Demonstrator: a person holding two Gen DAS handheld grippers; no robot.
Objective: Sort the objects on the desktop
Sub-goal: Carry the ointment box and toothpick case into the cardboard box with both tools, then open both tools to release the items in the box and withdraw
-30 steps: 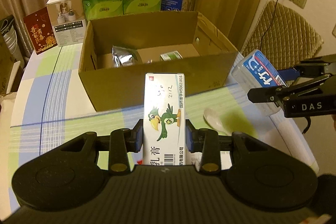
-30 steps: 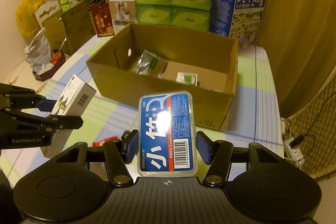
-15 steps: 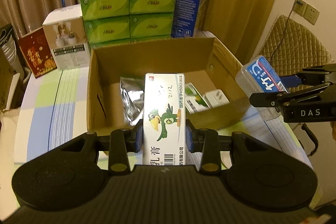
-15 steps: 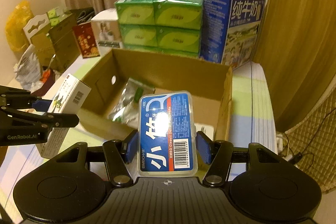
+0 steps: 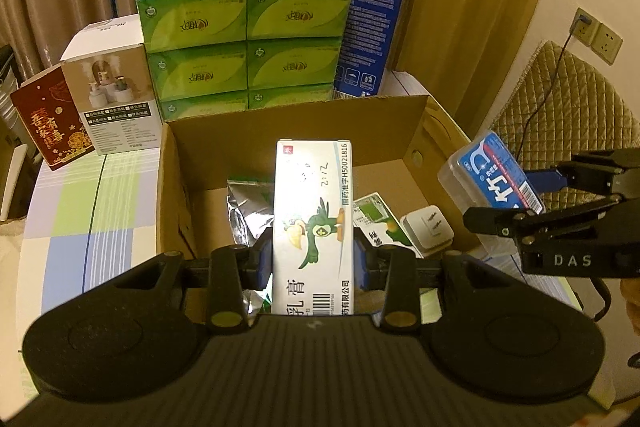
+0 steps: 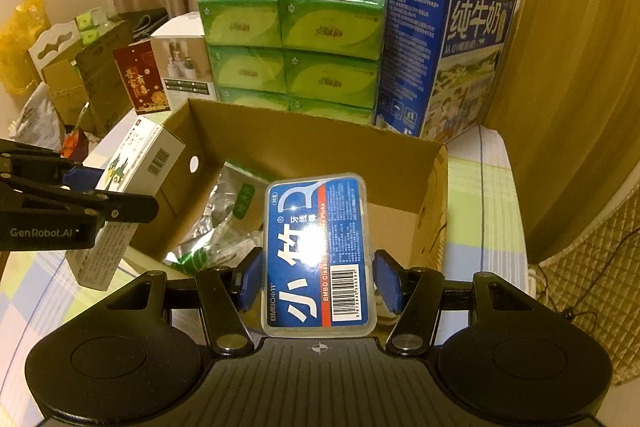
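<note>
We've got the left tool (image 5: 313, 259) clamped on the ointment box (image 5: 313, 215) and the right tool (image 6: 318, 283) on the floss case (image 6: 318, 251), both over the carton (image 5: 416, 115); best to lower each past the rim, aim for bare floor away from the foil bag (image 5: 246, 207) & plug (image 5: 428, 227), then let go. The worktop (image 5: 88, 203) has a checked cloth w/ green packs (image 5: 244, 39) & a blue milk box (image 6: 444, 55) behind, curtains beyond.
</note>
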